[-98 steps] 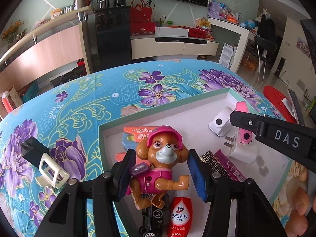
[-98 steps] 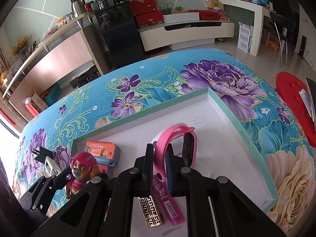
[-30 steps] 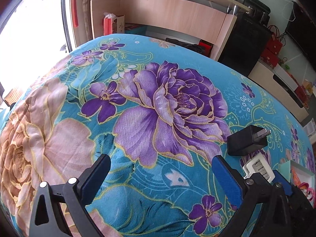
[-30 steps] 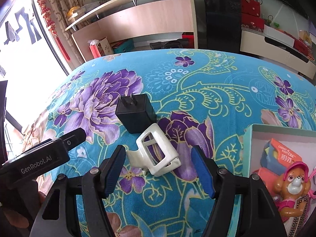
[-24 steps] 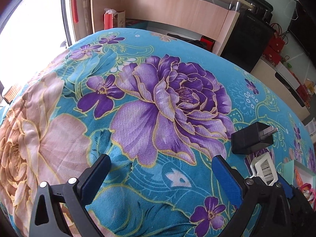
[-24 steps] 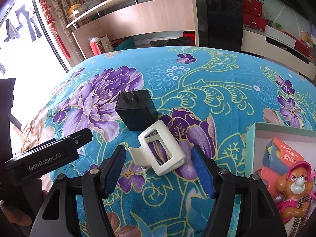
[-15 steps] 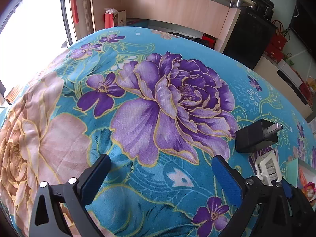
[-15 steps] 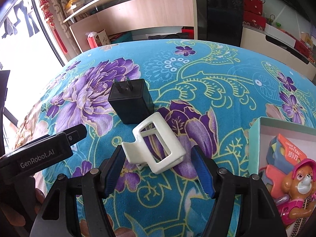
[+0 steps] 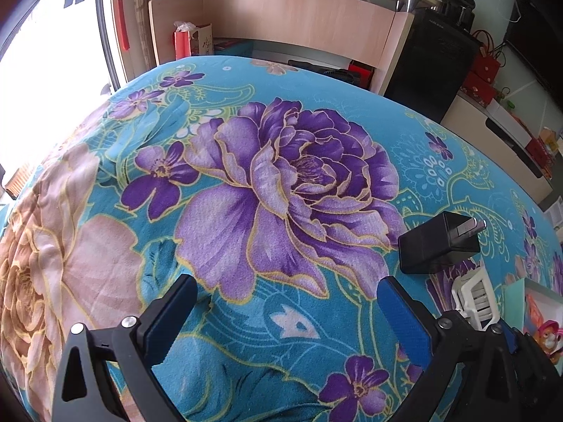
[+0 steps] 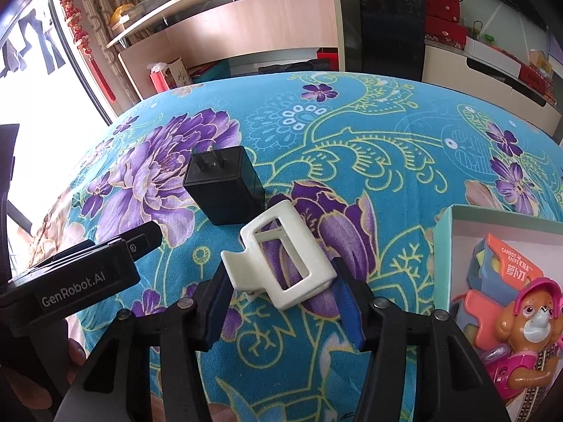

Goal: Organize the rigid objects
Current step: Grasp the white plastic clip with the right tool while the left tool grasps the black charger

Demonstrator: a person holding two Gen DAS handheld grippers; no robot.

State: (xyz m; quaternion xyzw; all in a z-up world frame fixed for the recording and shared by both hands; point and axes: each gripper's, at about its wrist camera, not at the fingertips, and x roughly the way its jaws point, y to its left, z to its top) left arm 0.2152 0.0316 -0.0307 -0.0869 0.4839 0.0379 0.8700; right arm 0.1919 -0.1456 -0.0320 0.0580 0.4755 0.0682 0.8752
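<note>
1. White clip lies on the floral cloth, between our right gripper's pads, just in front of the black charger and well left of the box.
2. Right jaws are closing around the clip. The right pad looks at or on its edge; we can't tell if the left pad touches yet. We'd call it not clamped.
3. Clip's long axis runs diagonally, far-left to near-right, open frame face up. We straddle its short width, likely because that span fits the jaws.
4. Charger lies on its side, prongs pointing away from us.
5. Left gripper hangs wide open over bare cloth, holding nothing, probably kept clear of the pick.
6. Box already holds the pup toy and knife pack, so the clip likely goes there.
</note>
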